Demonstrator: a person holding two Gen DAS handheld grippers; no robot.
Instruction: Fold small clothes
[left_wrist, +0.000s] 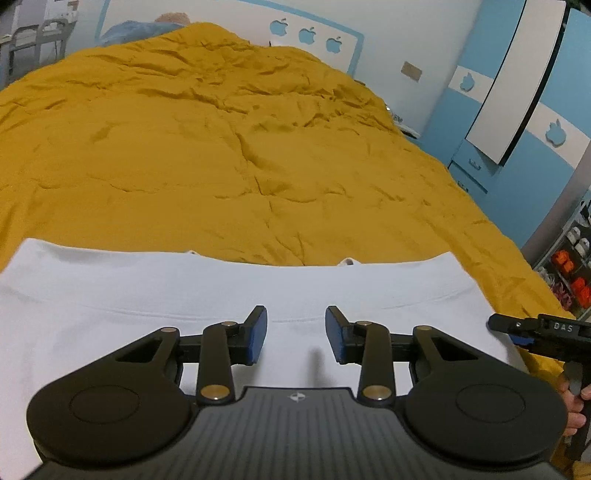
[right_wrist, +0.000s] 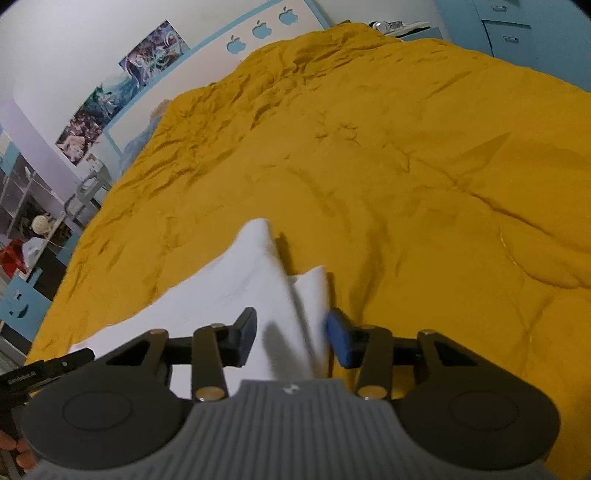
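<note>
A: What is lying on the bed (left_wrist: 240, 155) at this moment?

B: A white garment (left_wrist: 110, 317) is lying at the near edge of the bed, on a mustard-yellow cover (right_wrist: 406, 166). The cover is looking soft and padded, with many small creases. The garment is a smooth thin fabric with a stitched seam curving across it.

A: How is the garment lying?

B: In the left wrist view it is spreading flat, and its long side is running from left to right across the picture. Two small white tabs are showing at its far edge. In the right wrist view its right end is standing up in a soft peak with a fold beside it, pointing away toward the far side of the bed.

A: What are the fingers doing?

B: The left gripper (left_wrist: 296, 334) is hanging over the flat middle of the garment, with its fingers apart and nothing between the blue pads. The right gripper (right_wrist: 291, 338) is also having its fingers apart. The raised fold is passing between them and is looking close to the right pad, but the picture is blurred there, so I cannot tell if the pad is touching it.

A: Is each gripper showing in the other view?

B: Yes, at the edge of each picture, with some fingertips of a hand (left_wrist: 574, 406) behind.
</note>
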